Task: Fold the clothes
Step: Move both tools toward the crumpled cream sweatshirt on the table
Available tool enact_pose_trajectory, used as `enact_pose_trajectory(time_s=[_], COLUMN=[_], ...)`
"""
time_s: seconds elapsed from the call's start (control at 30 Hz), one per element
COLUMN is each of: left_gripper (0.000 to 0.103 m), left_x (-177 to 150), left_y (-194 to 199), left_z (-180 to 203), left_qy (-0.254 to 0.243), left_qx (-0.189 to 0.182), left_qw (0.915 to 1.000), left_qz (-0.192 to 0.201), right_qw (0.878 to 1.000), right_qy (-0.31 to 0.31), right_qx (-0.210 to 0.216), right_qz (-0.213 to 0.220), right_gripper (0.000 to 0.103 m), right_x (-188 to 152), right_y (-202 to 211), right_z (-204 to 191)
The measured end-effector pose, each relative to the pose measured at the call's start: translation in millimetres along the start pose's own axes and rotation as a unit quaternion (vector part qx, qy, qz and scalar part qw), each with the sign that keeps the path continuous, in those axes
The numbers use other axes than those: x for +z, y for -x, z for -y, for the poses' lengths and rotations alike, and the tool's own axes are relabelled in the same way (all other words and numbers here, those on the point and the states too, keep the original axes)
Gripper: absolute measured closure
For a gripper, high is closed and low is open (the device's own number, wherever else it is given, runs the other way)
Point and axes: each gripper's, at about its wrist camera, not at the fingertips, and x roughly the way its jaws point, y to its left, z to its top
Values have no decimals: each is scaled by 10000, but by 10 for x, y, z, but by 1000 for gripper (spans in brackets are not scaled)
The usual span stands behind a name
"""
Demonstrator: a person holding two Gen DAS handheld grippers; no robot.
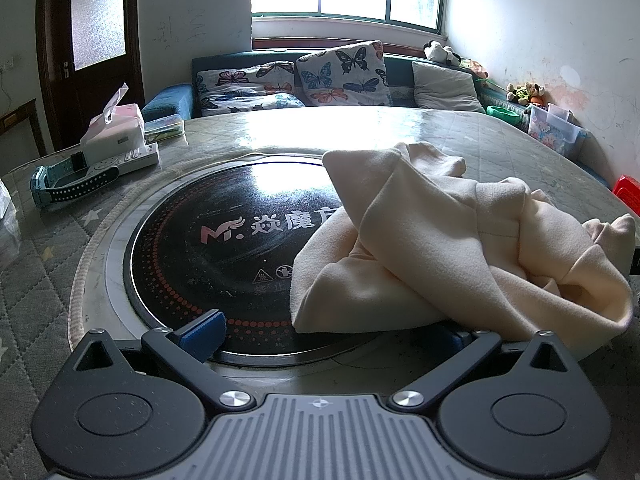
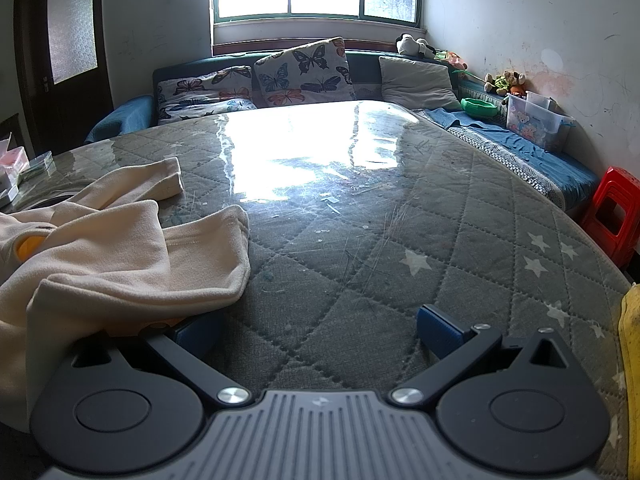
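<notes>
My left gripper [image 1: 328,338] sits low over the surface [image 1: 400,136], its jaws spread wide. The left blue fingertip [image 1: 202,334] rests at the near rim of the round black cooktop [image 1: 224,240] set into the surface; the right fingertip is hidden under the cream garment [image 1: 460,240]. Nothing is pinched between these jaws.

The cream garment lies crumpled in a heap, partly on the right half of the cooktop and partly on the quilted grey cover beside it. One folded edge hangs over the near right part of my left gripper.

My right gripper [image 2: 316,330] is also low over the surface [image 2: 360,240], jaws spread wide and empty. Its right blue fingertip [image 2: 438,330] shows clear against the quilted cover; the left fingertip [image 2: 200,332] lies just beneath the garment's [image 2: 120,256] near edge. In this view the garment occupies the left side, with a cuffed sleeve end reaching toward the centre.

A tissue pack [image 1: 116,128], remote control [image 1: 124,158] and blue watch [image 1: 60,188] lie at the far left of the surface, well apart from the garment.
</notes>
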Motion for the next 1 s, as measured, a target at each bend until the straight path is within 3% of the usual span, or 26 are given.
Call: enact_pose_trajectory(time_s=[0.33,1.0], left_gripper=[0,0], left_x=[-17,-2], left_y=[103,567], left_z=[-21,-113], left_qy=[17,-68], left_qx=[5,51], left_qw=[9999,9998], left_qz=[-162,164], right_qw=[9999,9976], right_qy=[-40,150], right_qx=[99,570], right_qz=[-23,354], right_gripper=[0,0], right_x=[16,-35], right_y=[12,699], right_z=[68,-114])
